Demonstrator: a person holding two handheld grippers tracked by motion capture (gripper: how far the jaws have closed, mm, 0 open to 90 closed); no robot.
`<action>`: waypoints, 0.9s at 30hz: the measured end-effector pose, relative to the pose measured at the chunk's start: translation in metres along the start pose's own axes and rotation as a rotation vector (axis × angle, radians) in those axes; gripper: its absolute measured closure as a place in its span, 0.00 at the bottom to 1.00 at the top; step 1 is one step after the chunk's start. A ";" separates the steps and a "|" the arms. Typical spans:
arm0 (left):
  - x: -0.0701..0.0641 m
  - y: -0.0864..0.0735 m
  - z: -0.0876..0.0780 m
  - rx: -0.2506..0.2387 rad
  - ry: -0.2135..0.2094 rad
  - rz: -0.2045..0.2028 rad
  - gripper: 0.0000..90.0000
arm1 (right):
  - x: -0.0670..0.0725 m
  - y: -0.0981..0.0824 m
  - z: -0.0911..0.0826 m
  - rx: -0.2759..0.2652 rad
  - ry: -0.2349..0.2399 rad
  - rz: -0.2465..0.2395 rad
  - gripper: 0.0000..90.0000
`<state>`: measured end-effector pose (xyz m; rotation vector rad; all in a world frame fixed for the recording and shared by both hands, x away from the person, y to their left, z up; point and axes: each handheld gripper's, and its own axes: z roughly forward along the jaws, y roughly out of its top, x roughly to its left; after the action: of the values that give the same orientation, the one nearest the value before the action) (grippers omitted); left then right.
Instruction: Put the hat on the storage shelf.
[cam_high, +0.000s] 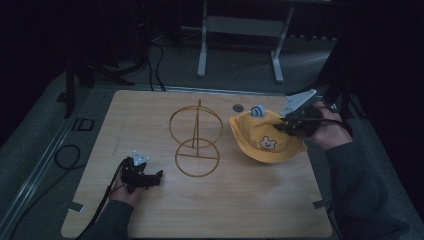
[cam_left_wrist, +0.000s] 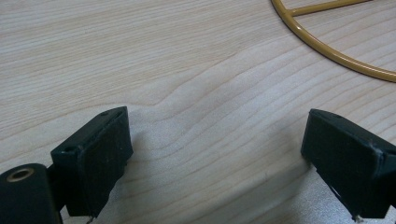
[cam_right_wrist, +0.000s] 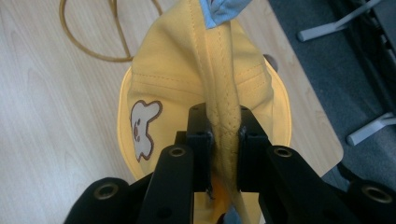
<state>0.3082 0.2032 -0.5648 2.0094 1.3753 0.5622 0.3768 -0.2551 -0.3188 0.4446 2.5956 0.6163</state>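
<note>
A yellow hat (cam_high: 262, 137) with a white bear patch (cam_high: 268, 144) and a blue ear (cam_high: 258, 110) lies at the table's right side. My right gripper (cam_high: 290, 121) is shut on a pinched fold of the yellow hat (cam_right_wrist: 219, 93), its jaws squeezing the seam from both sides. A golden wire stand (cam_high: 196, 137), with an upright ring on a flat ring base, sits mid-table to the hat's left. My left gripper (cam_high: 145, 177) rests low at the front left, open, with bare wood between its jaws. Part of the stand's base ring (cam_left_wrist: 327, 49) curves across the left gripper view's top right corner.
The wooden table (cam_high: 200, 210) has free room along its front and left. A small grey disc (cam_high: 238, 107) lies near the far edge behind the hat. Beyond the table stand metal frame legs (cam_high: 202, 55), and black cables (cam_high: 67, 155) trail on the grey floor.
</note>
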 end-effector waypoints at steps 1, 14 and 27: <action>0.000 0.000 0.000 0.000 0.000 0.000 0.10 | 0.000 0.000 0.000 0.000 0.000 0.000 0.88; 0.000 0.000 0.000 0.000 0.000 0.000 0.10 | -0.003 0.002 -0.012 -0.080 -0.008 0.016 0.88; 0.000 0.000 0.000 0.000 0.001 0.001 0.10 | -0.005 0.005 -0.023 -0.159 -0.029 0.033 0.88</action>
<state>0.3082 0.2033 -0.5648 2.0105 1.3742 0.5634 0.3709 -0.2602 -0.2962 0.4418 2.4927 0.8146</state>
